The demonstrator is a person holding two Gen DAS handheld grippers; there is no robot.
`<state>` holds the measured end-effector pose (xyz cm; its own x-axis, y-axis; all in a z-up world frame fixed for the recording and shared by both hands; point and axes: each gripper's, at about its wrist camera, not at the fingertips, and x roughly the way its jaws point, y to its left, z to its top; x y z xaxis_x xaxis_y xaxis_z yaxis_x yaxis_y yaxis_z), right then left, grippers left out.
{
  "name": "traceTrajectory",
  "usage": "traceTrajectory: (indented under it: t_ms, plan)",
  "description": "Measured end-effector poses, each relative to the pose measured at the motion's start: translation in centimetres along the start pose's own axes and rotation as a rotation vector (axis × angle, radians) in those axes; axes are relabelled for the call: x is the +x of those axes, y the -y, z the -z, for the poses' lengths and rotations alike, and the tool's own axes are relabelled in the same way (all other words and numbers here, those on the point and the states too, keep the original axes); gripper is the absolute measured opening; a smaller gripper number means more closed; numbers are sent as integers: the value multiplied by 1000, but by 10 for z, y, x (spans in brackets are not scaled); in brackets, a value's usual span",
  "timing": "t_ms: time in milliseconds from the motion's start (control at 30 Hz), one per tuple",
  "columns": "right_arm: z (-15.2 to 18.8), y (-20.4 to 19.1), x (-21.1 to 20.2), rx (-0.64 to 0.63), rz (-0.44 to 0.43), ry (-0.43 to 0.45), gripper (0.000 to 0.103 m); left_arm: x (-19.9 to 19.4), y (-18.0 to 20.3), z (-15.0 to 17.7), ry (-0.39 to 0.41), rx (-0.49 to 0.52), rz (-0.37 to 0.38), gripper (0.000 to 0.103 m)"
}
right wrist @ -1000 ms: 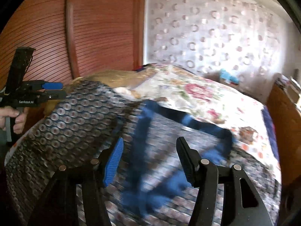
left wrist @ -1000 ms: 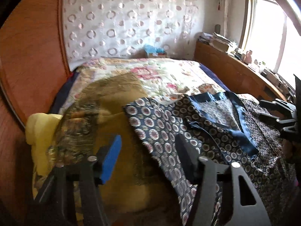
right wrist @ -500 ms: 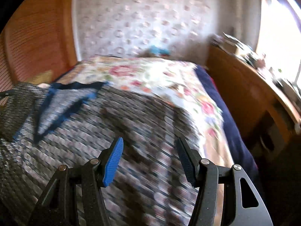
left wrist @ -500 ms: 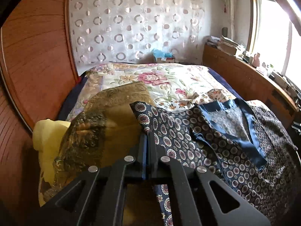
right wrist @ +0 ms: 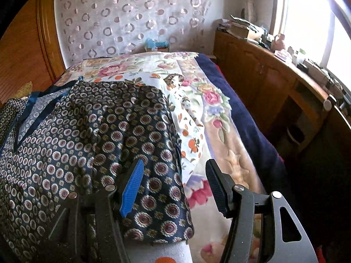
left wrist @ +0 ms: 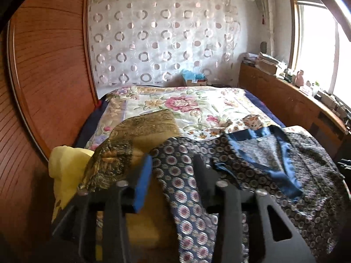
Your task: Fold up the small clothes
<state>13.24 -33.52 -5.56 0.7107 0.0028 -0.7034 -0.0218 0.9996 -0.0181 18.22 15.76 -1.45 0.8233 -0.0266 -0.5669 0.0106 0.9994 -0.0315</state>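
A dark navy garment with a circle print and blue trim [left wrist: 258, 166] lies spread on the bed; it also shows in the right wrist view [right wrist: 87, 135]. My left gripper [left wrist: 172, 173] is open, its jaws astride the garment's left edge near its corner. My right gripper [right wrist: 174, 185] is open over the garment's right edge, the blue left finger [right wrist: 131, 188] above the cloth, the right finger over the bedspread. Neither holds anything.
A gold patterned cloth [left wrist: 131, 144] and a yellow cloth [left wrist: 65, 171] lie left of the garment. The floral bedspread [left wrist: 186, 105] covers the bed. A white cloth with orange print [right wrist: 188, 131] lies by the garment's right edge. A wooden cabinet [right wrist: 274, 87] runs along the right.
My left gripper was open, shut half a second ago, and is open again. My right gripper swung from the garment's middle to its right edge, staying open.
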Motion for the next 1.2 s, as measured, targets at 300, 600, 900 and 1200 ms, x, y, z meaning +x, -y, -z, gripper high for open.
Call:
traceTrajectory:
  t_ms: [300,600,900,1200]
  plan:
    - [2,15,-8,28,-70,-44,61,-10,34,26,-27,-7,111,78]
    - [14,20,-19,35,-111,-62,61,-24,71,64,-72,11,141,78]
    - [22,24,-32,54,-143,-44,61,-51,100,85,-73,42,158,78]
    - [29,36,-33,46,-151,-54,56,-68,119,98,-71,50,183,78]
